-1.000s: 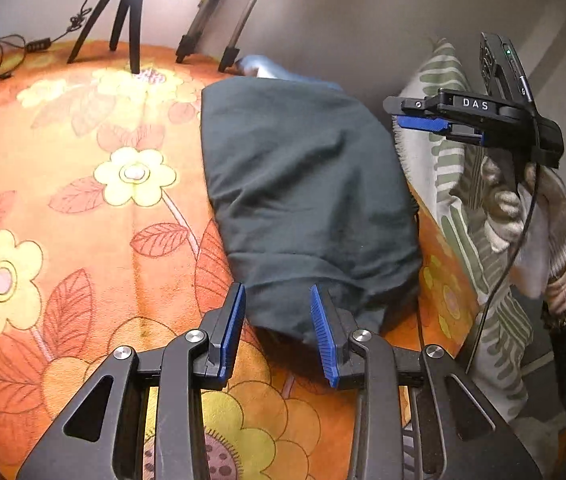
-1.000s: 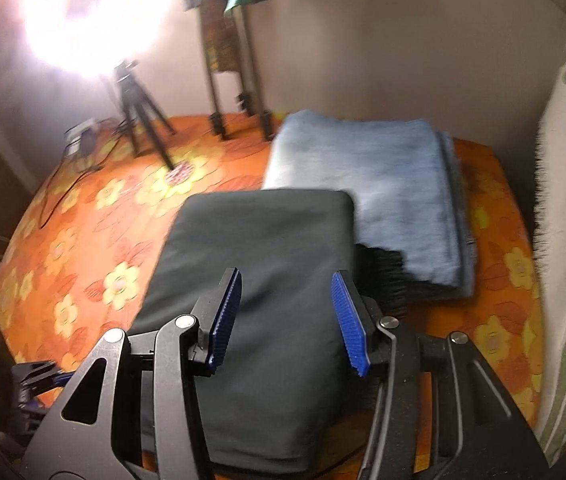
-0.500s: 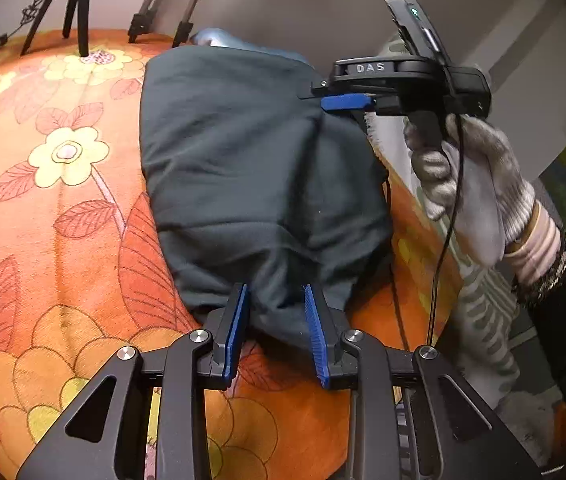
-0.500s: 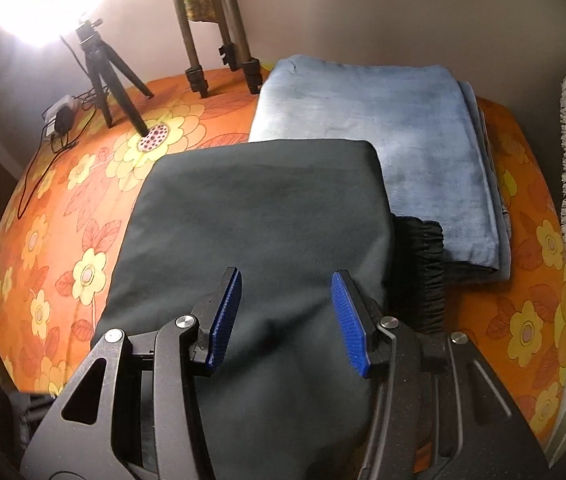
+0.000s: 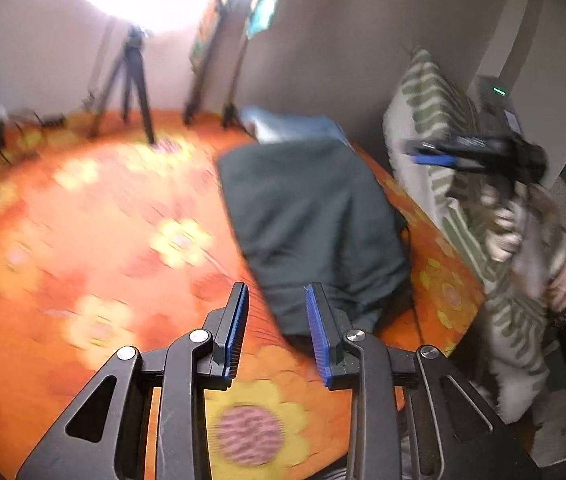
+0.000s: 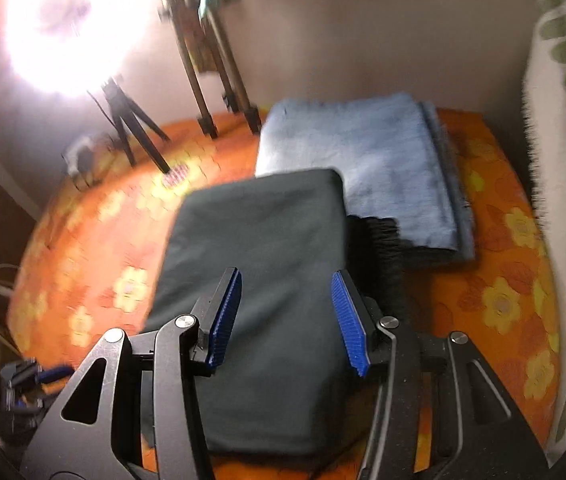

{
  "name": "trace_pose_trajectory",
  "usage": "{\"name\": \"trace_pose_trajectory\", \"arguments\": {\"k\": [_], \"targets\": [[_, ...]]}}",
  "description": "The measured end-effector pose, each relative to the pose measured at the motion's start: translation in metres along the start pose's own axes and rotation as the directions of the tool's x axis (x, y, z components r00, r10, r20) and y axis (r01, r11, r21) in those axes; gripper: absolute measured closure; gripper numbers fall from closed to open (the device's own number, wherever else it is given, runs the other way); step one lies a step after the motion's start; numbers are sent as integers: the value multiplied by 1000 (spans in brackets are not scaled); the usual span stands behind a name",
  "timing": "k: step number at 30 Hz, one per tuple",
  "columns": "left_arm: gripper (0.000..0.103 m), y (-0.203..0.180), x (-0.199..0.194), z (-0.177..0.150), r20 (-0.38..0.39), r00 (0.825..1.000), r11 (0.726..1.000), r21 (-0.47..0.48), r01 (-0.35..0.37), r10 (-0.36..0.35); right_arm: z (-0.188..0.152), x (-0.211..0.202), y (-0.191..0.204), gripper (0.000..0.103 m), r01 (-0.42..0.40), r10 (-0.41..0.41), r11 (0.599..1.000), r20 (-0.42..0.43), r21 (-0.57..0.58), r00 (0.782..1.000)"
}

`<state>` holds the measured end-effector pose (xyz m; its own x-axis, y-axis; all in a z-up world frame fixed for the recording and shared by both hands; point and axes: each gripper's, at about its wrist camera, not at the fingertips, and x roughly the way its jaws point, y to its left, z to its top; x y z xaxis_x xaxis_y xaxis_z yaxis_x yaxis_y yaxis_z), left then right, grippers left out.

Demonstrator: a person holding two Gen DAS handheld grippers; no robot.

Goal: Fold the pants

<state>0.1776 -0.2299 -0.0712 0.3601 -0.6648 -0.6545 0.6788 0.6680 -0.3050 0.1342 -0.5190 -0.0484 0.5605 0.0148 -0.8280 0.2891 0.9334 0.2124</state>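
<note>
The dark grey pants [image 5: 311, 216] lie folded into a thick rectangle on the orange flowered bedspread [image 5: 83, 240]. My left gripper [image 5: 276, 292] hovers just off their near edge, open, with only the bedspread and a corner of the pants showing through the gap. My right gripper [image 6: 286, 280] hangs open above the middle of the pants [image 6: 267, 240], holding nothing. A black gathered waistband [image 6: 379, 248] sticks out at the pants' right side. In the left wrist view the right gripper [image 5: 431, 156] is held by a gloved hand [image 5: 523, 232] to the right of the pants.
A folded light blue garment [image 6: 363, 160] lies just behind the pants, partly under them. A green-striped white pillow [image 6: 563, 120] stands along the right edge. Tripod legs [image 6: 131, 128] and a bright lamp [image 6: 67, 28] stand at the back left. A wall closes the far side.
The left gripper's fingers stood around the pants' near edge; now it has lifted and drawn back, with nothing between them. The right gripper has also risen away from the pants.
</note>
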Motion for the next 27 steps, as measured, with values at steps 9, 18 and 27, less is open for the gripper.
{"name": "trace_pose_trajectory", "arguments": {"k": [9,18,27], "targets": [[74,23,-111,56,111,981,982,83,-168,158,-36,-116,16,48,-4,4,1000,143,1,990],[74,-5,-188,130,193,959,958,155,-240,209,-77,-164,32,43,25,-23,1000,198,-9,980],[74,-34,-118,141,97,988,973,186,-134,118,-105,-143,26,43,-75,65,996,159,57,985]]}}
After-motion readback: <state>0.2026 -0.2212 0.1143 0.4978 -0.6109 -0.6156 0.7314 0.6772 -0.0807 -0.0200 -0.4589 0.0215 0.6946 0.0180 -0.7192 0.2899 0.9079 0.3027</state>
